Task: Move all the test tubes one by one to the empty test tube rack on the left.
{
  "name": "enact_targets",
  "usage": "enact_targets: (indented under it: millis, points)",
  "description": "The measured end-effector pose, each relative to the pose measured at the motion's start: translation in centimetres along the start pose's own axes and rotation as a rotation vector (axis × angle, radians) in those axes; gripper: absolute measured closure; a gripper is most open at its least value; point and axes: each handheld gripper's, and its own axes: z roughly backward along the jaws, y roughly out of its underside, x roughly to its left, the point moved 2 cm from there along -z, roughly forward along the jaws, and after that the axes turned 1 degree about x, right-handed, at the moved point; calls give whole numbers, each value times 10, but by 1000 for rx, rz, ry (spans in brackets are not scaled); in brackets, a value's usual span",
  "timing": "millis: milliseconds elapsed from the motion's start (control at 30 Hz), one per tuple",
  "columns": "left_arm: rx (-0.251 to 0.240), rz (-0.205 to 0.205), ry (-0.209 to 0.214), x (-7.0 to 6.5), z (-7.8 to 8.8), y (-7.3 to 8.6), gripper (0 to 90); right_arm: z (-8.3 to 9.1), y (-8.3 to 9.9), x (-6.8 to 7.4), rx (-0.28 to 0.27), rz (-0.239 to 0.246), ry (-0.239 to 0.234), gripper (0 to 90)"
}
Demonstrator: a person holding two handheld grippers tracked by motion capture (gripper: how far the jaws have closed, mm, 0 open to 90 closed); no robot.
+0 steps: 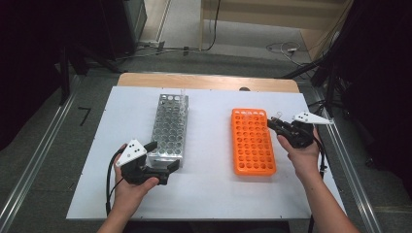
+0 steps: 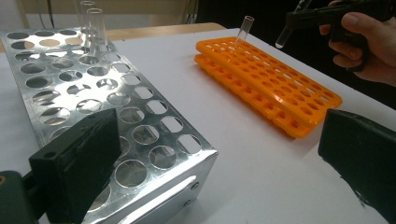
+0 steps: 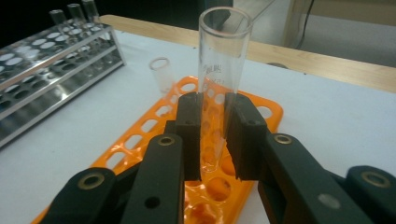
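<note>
Right gripper (image 3: 212, 140) clamps a clear glass test tube (image 3: 218, 70) above the orange plastic rack (image 3: 154, 126)

Faint printing on the tube is unreadable; left gripper (image 2: 210, 163) gapes wide beside the perforated metal rack (image 2: 84, 93)

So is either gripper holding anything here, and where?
The right gripper clamps a glass test tube around its lower half. The left gripper holds nothing.
</note>
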Motion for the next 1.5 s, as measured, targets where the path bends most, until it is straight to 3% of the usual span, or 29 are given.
enact_targets:
  millis: [700,1500]
  points:
    - [-5,-30,9,-12,-1,-4,0,25,11,68,-19,53,-172,738]
    - [-7,-65,57,-36,-9,-11,0,19,30,137,40,148,-346,738]
